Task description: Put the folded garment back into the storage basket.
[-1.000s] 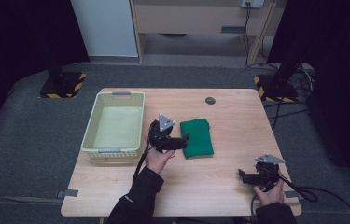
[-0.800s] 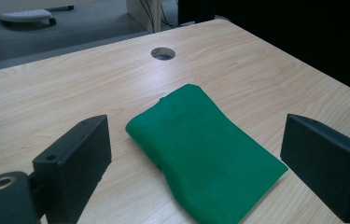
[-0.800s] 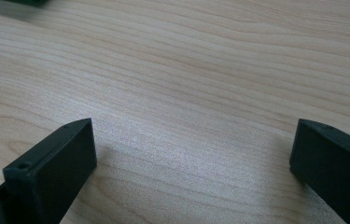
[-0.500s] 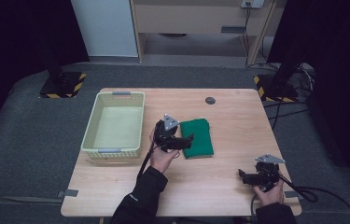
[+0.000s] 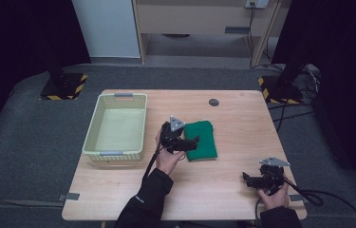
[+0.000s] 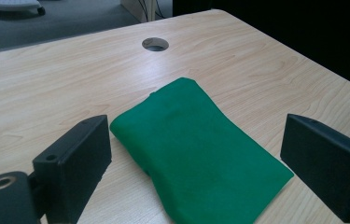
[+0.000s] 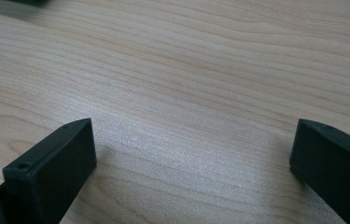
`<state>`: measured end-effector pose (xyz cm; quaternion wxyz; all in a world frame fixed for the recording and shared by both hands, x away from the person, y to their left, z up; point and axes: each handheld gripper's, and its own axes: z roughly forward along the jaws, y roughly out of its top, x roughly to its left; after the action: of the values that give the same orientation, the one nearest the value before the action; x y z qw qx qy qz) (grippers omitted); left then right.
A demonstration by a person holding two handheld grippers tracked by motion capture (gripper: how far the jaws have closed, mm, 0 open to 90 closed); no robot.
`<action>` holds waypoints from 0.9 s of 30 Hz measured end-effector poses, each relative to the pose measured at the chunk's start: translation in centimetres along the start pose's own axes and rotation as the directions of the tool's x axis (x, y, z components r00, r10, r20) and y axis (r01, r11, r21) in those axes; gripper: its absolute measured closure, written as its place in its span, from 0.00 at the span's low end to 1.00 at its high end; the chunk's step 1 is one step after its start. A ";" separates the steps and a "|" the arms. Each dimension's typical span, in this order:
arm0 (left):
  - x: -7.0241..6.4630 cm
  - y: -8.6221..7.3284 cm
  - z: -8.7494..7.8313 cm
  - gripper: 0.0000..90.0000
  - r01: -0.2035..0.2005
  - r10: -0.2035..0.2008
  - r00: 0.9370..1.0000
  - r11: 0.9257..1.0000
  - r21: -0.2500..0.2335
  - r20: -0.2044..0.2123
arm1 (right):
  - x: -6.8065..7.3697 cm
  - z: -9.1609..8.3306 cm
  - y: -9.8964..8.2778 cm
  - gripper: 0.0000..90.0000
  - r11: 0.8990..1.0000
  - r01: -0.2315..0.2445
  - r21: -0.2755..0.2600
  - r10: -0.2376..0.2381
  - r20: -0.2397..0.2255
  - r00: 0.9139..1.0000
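A folded green cloth (image 5: 203,138) lies flat near the middle of the wooden table (image 5: 232,114). My left gripper (image 5: 192,144) hovers at the cloth's left edge, open, its jaws spread to either side of the near end of the cloth (image 6: 196,149) without touching it. My right gripper (image 5: 247,178) rests low over bare wood at the front right corner, open, with nothing between its jaws (image 7: 191,163).
A pale green plastic basket (image 5: 100,145) stands at the table's left side, with nothing in it. A round cable hole (image 5: 213,102) sits near the far edge, also the cable hole (image 6: 155,44) beyond the cloth. Cables trail off the table's right front corner.
My left gripper has moved a little to the right, closer over the cloth's left edge. The right gripper has stayed put.
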<state>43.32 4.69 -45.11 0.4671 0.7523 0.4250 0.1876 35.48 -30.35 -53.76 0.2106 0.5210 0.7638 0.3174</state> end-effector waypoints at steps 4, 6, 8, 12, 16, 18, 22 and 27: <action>0.1 -0.2 0.7 0.09 0.010 -0.010 1.000 1.000 0.007 0.003 | 0.0 0.0 0.0 0.00 1.000 -0.001 0.000 0.001 0.000 1.000; 0.1 -0.4 1.1 0.09 0.015 -0.015 1.000 1.000 0.015 0.005 | 0.0 0.0 0.0 0.00 1.000 0.000 0.000 0.000 0.000 1.000; 0.2 -0.5 1.5 0.09 0.018 -0.018 1.000 1.000 0.020 0.007 | 0.0 0.0 0.0 0.00 1.000 -0.001 0.000 0.001 0.000 1.000; 0.4 -0.8 2.1 0.09 0.021 -0.021 1.000 0.999 0.027 0.008 | 0.0 0.0 0.0 0.00 1.000 0.000 0.000 0.000 0.000 1.000; 0.5 -1.0 2.6 0.09 0.027 -0.028 1.000 0.999 0.031 0.011 | 0.0 0.0 0.0 0.00 1.000 -0.001 0.001 0.001 0.000 1.000; 0.7 -1.1 2.9 0.09 0.031 -0.031 0.999 0.999 0.034 0.009 | 0.0 0.0 0.0 0.00 1.000 -0.001 0.001 0.001 0.000 1.000; 0.8 -1.4 3.3 0.09 0.040 -0.041 0.999 0.998 0.039 0.009 | 0.0 0.0 0.0 0.00 1.000 -0.001 0.001 0.001 0.000 1.000; 1.0 -1.6 3.9 0.10 0.047 -0.048 0.999 0.998 0.038 0.011 | 0.0 0.0 0.0 0.00 1.000 0.000 0.000 0.000 0.000 1.000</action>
<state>45.77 3.74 -48.51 0.4596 0.7517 0.4436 0.1640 35.48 -30.35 -53.76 0.2106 0.5209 0.7639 0.3173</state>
